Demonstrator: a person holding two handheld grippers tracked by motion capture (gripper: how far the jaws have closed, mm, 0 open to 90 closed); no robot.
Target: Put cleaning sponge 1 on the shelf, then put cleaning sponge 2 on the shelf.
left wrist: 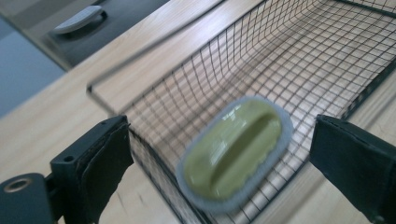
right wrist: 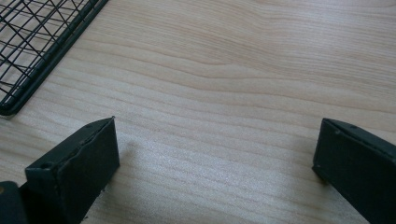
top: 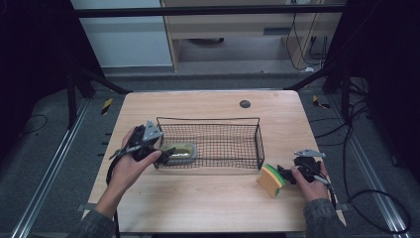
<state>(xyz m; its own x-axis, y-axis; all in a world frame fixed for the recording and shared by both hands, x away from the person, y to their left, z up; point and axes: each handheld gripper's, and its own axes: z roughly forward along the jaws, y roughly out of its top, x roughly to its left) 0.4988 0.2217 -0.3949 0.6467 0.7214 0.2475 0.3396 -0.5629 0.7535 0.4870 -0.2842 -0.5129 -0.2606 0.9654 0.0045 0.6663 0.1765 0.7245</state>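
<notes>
A black wire basket (top: 258, 144) stands in the middle of the wooden table (top: 208, 198). An olive-green oval scrubber with a grey rim (top: 181, 150) lies in its left end. My left gripper (top: 166, 154) hovers at that end, open. In the left gripper view the scrubber (left wrist: 236, 151) sits past the jaws, slightly blurred, and the pads (left wrist: 109, 161) stay off it. A yellow and green sponge (top: 271, 179) stands on edge at the front right. My right gripper (top: 287, 174) is just right of it, and it (right wrist: 218, 123) is open over bare wood.
A small dark round plug (top: 244, 104) sits near the table's far edge. The basket's corner (right wrist: 28, 60) shows at the upper left of the right gripper view. Cables (top: 366, 198) trail on the floor to the right. Black frame legs flank the table.
</notes>
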